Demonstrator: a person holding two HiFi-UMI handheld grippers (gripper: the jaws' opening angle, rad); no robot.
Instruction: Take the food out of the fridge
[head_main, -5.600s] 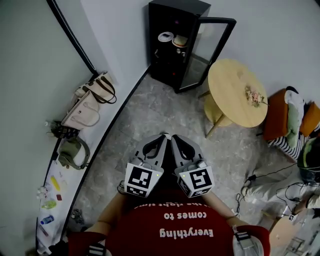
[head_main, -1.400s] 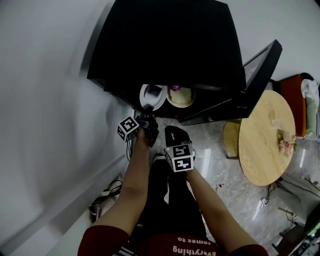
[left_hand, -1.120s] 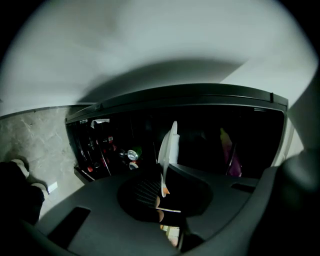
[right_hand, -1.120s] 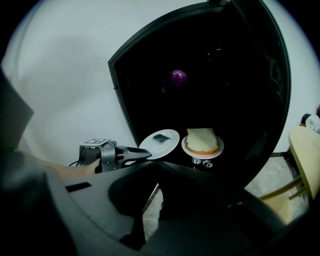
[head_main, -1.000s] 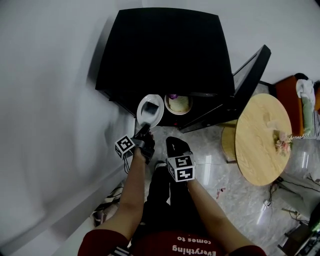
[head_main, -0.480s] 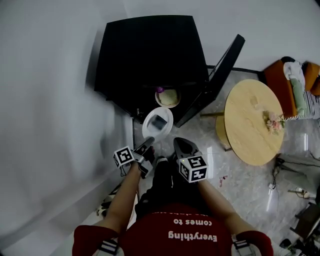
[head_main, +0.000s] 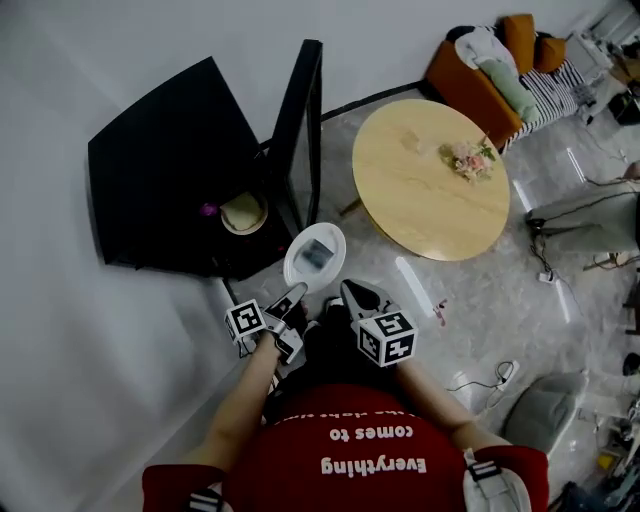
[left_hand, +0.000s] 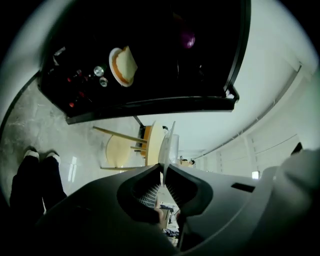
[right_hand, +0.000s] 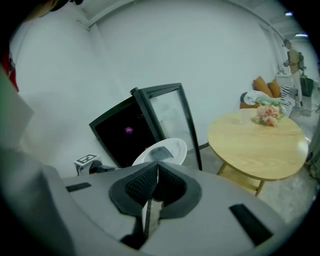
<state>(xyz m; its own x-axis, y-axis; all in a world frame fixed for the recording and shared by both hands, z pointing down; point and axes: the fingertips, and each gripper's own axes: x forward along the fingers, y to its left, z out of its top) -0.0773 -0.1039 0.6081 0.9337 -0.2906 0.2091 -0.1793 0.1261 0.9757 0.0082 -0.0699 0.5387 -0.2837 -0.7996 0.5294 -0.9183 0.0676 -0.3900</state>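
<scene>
White plate: the white plate (head_main: 335, 268) is out of the fridge, up in the air over the floor, just in front of the open door.
Food on it: one flat grey square of food (head_main: 317, 252) lies in the middle of the plate. I cannot tell what kind it is.
Left gripper: the left gripper (head_main: 289, 298) pinches the near edge of the white plate tight between its two jaws.
Right gripper: the right gripper (head_main: 350, 293) is squeezed closed with nothing in it. It is just beside the plate but not touching it.
Fridge: the black fridge (head_main: 150, 160) stands by the white wall (head_main: 90, 60). Its glass door (head_main: 303, 110) is swung wide open.
Inside the fridge: a second plate (head_main: 228, 222) sits on a shelf with a round pale cake (head_main: 243, 211) on it. A small purple thing (head_main: 207, 210) is next to it.
Table: a round wooden table (head_main: 420, 205) stands near the open door. A little bunch of flowers (head_main: 467, 157) sits on it.
Floor: the floor (head_main: 480, 300) is grey and shiny, with thin cables (head_main: 485, 376) lying on it.
Room: an orange sofa (head_main: 462, 82) with clothes piled on it is behind the table.
</scene>
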